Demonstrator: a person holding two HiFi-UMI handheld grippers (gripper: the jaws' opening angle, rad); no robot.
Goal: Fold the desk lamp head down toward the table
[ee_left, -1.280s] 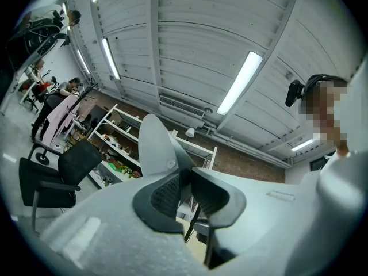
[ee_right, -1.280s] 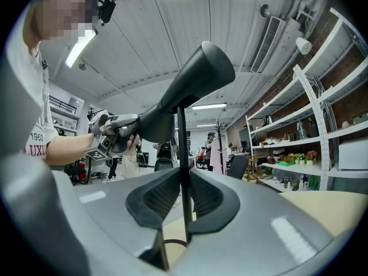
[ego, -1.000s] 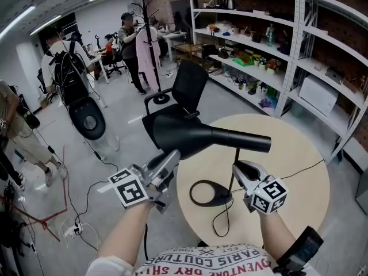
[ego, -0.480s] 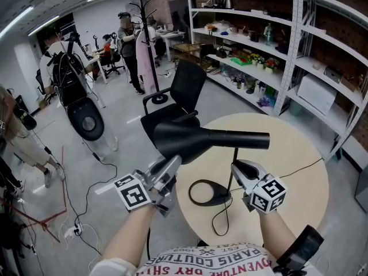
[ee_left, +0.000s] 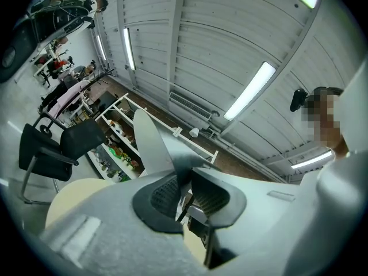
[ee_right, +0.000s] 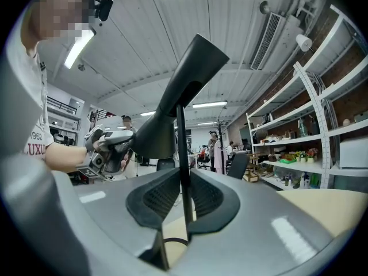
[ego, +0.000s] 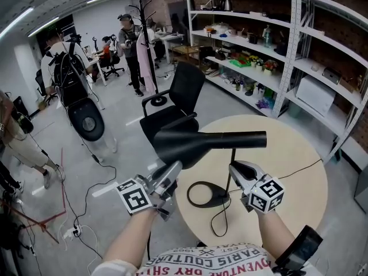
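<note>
Round pale table [ego: 293, 154] in a busy workshop, white shelving [ego: 295, 45] along the right wall, black office chair [ego: 187, 88] just past the far-left rim. Near the table's left edge, a desk lamp: oval ring base [ego: 204, 193], thin black stem [ego: 232, 161] upright from it, black cone-shaped lamp head [ego: 195, 144] carried at the top. Lies roughly level, long axis running left to right across the head view, wide mouth out to the left beyond the table edge, narrow tail to the right past the stem. Not yet tipped toward the table.

Left gripper [ego: 171, 170] up at the wide mouth from below, jaws closed to a thin gap, pale-looking wall of the lamp head [ee_left: 150, 148] pinched between the pads. Right gripper [ego: 234, 168] lower, jaws drawn in on the stem [ee_right: 182, 154], 1 pad on each side, part-way down its length. Seen from that gripper, lamp head [ee_right: 179, 91] high above the jaws, left gripper [ee_right: 109, 145] off at the wide end.

Judged from this: 2 holds set, fold about to start or barely begun. Hinges on the joint at the stem's top, lying between the 2 grips. Mouth end, farthest from that joint, in the left's hold, so probably swung downward by the left while the right pins the stem. Cord [ego: 213, 229] looping near the table's front edge, apart from both grippers.
</note>
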